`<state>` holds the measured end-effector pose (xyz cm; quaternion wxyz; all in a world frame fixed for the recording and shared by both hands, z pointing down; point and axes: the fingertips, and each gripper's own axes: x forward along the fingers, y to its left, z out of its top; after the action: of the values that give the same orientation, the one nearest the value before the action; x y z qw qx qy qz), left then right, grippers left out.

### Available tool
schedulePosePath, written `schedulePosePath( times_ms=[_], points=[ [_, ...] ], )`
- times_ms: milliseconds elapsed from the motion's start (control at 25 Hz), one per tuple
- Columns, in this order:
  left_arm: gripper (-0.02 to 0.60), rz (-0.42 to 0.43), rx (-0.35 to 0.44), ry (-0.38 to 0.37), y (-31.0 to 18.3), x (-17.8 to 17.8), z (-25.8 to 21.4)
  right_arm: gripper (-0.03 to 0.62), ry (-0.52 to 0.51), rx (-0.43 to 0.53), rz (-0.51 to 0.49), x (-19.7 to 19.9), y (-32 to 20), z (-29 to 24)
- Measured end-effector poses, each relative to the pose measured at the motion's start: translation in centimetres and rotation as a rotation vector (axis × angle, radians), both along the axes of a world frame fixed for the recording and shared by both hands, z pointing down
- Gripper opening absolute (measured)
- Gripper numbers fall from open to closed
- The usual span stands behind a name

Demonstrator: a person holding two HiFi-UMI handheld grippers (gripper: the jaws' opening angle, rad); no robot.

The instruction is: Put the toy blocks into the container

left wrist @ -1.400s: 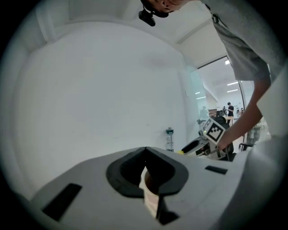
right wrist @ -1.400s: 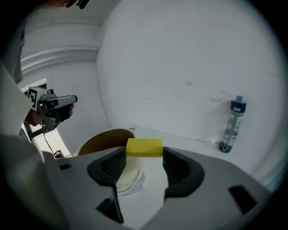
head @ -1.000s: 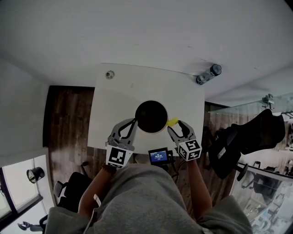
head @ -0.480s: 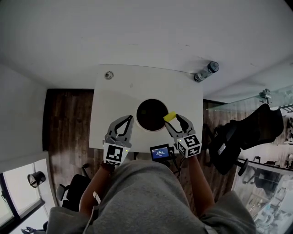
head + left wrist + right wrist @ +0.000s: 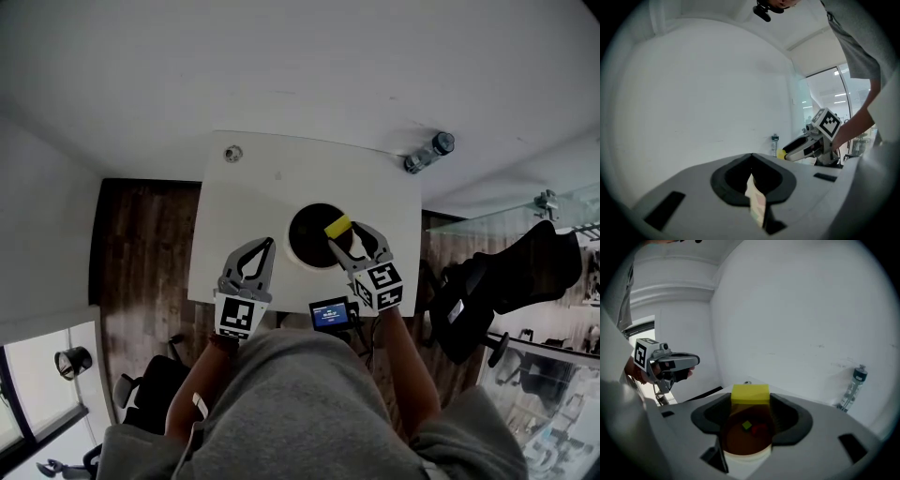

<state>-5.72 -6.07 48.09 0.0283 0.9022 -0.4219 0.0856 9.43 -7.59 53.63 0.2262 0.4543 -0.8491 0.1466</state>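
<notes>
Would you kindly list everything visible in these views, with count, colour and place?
table: one, white, centre.
container: one, dark with pale rim, table's near half.
yellow block: one, held over the container.
green block: one, inside container.
red block: one, inside container, beside the green.
bottle: one, clear, beyond table's far right corner.
round fitting: one, grey, table's far left corner.
screen device: one, black, blue display, table's near edge.
office chair: one, black, right of table.
left gripper: grey, jaws together, left of container.
right gripper: grey, jaws gripping the yellow block.
</notes>
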Motion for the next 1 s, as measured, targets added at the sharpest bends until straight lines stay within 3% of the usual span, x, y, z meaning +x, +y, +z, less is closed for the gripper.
schedulePosePath(
  times_ms=[640,1000],
  points=[
    [0.006,-0.012,-0.003,-0.005,0.7,-0.5,0.1,0.264,0.0,-0.036,-0.047,-1.3,0.5,0.8],
    [0.006,-0.006,0.011,-0.009,0.7,-0.2,-0.2,0.264,-0.035,0.027,0.005,-0.3,0.5,-1.1]
  ],
)
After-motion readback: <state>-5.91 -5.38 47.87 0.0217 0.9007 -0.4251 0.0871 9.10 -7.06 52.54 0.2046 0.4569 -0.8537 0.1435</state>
